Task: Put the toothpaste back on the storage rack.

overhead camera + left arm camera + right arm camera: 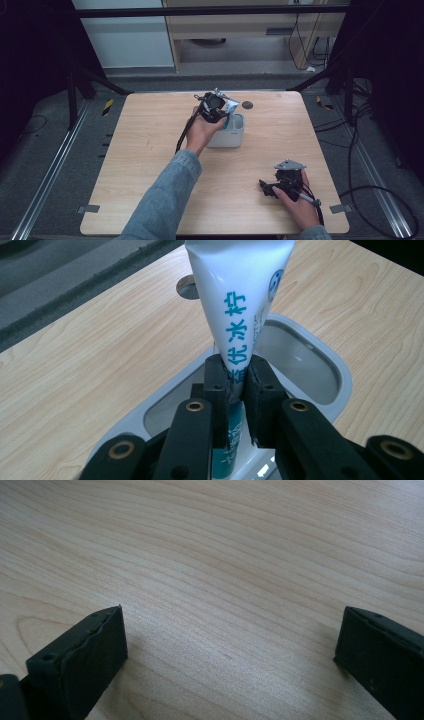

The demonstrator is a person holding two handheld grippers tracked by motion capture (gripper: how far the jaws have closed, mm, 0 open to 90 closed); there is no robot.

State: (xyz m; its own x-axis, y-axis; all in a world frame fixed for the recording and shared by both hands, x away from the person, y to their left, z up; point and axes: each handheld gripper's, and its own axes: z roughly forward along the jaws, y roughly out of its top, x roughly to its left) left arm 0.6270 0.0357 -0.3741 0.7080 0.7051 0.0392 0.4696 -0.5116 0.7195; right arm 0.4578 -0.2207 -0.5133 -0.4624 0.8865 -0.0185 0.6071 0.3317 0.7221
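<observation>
Firmly, left tongs [239, 382] around tube [239, 300]

Left gripper view: the white tube [235, 305] with teal print is cut off by the top edge, and its lower end is hidden behind the left gripper [235, 390] that clamps it, so how deep it sits in the white holder [320, 357] cannot be told. High view: the tube [231, 107] shows as a small pale sliver beside the gripper [214, 106], print unreadable. Right gripper view: the right gripper [230, 645] is cut by the bottom and right edges.
</observation>
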